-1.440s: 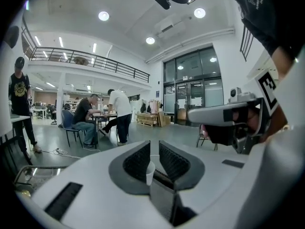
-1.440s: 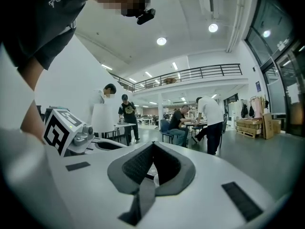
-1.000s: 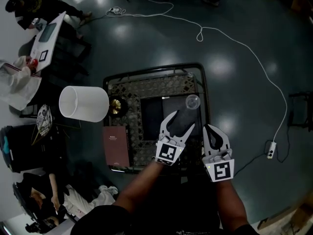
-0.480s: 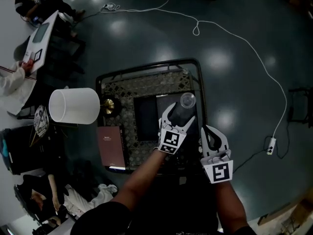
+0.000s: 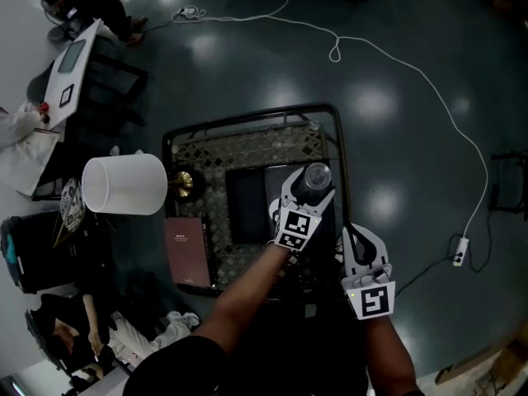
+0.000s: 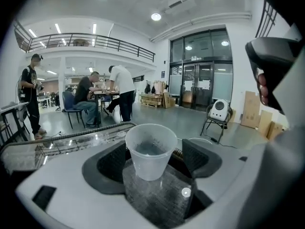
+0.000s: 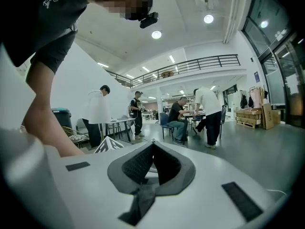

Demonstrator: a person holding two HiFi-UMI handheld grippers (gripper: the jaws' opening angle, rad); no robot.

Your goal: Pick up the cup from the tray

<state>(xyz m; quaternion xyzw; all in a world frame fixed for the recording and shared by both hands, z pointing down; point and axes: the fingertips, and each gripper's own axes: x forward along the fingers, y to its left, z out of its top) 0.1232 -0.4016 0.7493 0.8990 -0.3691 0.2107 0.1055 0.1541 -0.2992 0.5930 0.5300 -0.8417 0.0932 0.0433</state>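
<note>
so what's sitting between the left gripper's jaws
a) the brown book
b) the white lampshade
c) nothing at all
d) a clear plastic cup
d: in the left gripper view the clear plastic cup stands upright between the two pads of the left gripper, whose jaws are spread wide with a gap on each side of the cup.

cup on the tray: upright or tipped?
Upright. Left gripper view shows the cup rim-up, base down, standing inside the open left claw.
</note>
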